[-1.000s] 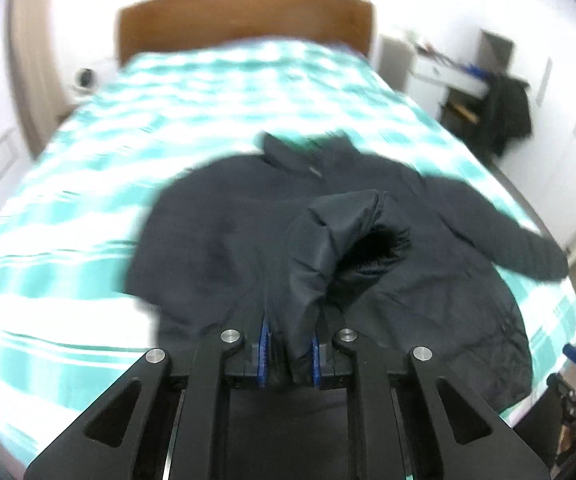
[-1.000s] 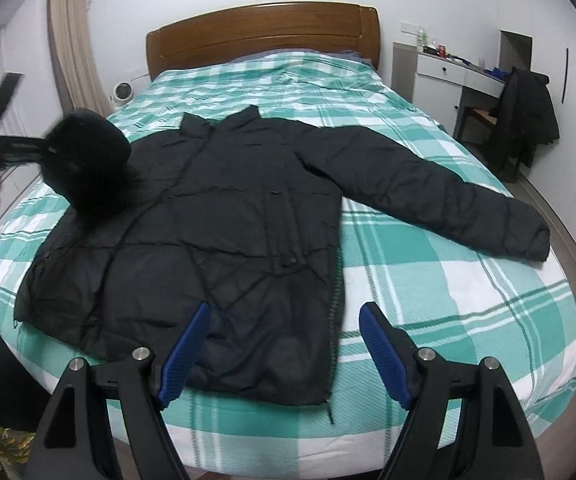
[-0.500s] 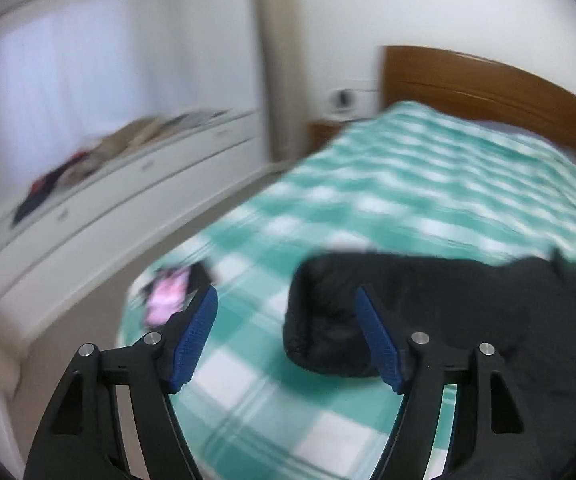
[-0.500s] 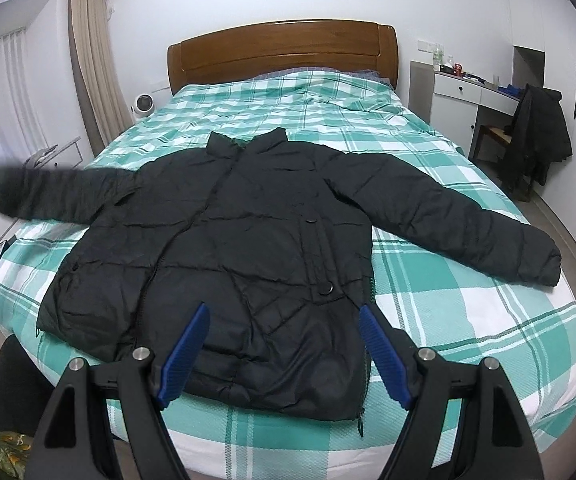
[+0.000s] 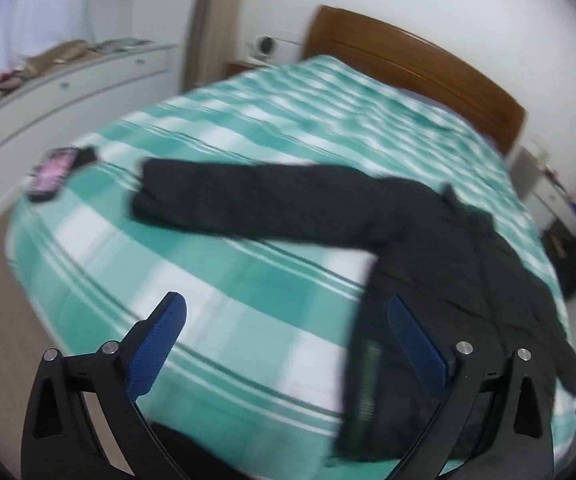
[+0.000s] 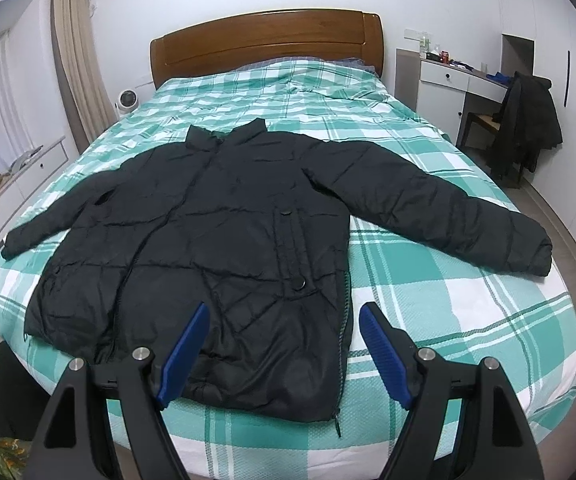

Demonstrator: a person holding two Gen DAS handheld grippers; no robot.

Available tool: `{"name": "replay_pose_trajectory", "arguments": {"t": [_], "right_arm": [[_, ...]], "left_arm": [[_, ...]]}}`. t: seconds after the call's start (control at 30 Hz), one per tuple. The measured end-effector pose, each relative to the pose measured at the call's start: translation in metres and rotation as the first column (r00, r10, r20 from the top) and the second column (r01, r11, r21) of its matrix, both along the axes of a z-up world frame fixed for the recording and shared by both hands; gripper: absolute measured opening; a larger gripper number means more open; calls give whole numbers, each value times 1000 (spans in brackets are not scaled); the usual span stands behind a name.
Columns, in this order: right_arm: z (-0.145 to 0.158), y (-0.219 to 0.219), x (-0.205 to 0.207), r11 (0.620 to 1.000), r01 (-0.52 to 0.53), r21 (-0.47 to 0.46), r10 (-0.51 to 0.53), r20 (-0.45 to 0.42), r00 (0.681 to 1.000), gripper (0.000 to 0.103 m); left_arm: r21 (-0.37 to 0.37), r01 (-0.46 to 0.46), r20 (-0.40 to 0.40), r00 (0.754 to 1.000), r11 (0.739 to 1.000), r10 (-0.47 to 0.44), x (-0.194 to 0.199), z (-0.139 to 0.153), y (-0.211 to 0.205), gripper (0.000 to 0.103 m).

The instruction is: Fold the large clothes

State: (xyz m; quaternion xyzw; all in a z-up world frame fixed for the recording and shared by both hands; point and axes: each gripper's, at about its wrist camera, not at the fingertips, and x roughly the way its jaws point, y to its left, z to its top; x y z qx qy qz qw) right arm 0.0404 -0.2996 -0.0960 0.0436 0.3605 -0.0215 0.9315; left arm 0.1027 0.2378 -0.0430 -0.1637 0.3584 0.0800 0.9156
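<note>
A black puffer jacket (image 6: 228, 224) lies flat, front up, on the green-and-white checked bed (image 6: 467, 320), both sleeves spread out sideways. In the left wrist view the jacket (image 5: 447, 248) shows blurred, its left sleeve (image 5: 224, 204) stretched across the bed. My left gripper (image 5: 284, 320) is open and empty, above the bed's near corner, left of the jacket's hem. My right gripper (image 6: 284, 328) is open and empty, just above the jacket's lower hem.
A phone (image 5: 52, 172) lies at the bed's left corner. A wooden headboard (image 6: 268, 40) stands at the far end. A white desk (image 6: 447, 80) and a chair draped with a dark coat (image 6: 527, 124) stand right. White drawers (image 5: 68, 88) run along the left wall.
My left gripper let go of the left sleeve, which now lies spread flat, and swung back toward the jacket. My right gripper stayed open and drew slightly back.
</note>
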Motion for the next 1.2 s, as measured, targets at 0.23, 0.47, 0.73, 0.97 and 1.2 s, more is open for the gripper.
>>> {"name": "replay_pose_trajectory", "arguments": {"t": [0.23, 0.47, 0.73, 0.97, 1.2], "right_arm": [[-1, -15, -12, 998, 57, 1, -57, -13, 998, 79], [-25, -47, -14, 994, 99, 35, -96, -76, 992, 79], [-72, -58, 2, 976, 34, 216, 8, -189, 982, 79], [-105, -45, 28, 964, 7, 267, 61, -246, 967, 79], [-99, -42, 27, 964, -2, 267, 68, -238, 969, 21]], "left_arm": [[27, 209, -76, 975, 977, -207, 9, -41, -67, 101], [-89, 306, -188, 929, 948, -318, 2, -69, -77, 101], [-134, 388, -203, 890, 912, -409, 6, -98, -101, 101], [-95, 370, -266, 885, 924, -381, 13, -122, -106, 99], [-203, 348, -286, 873, 915, -395, 11, -124, -99, 28]]}}
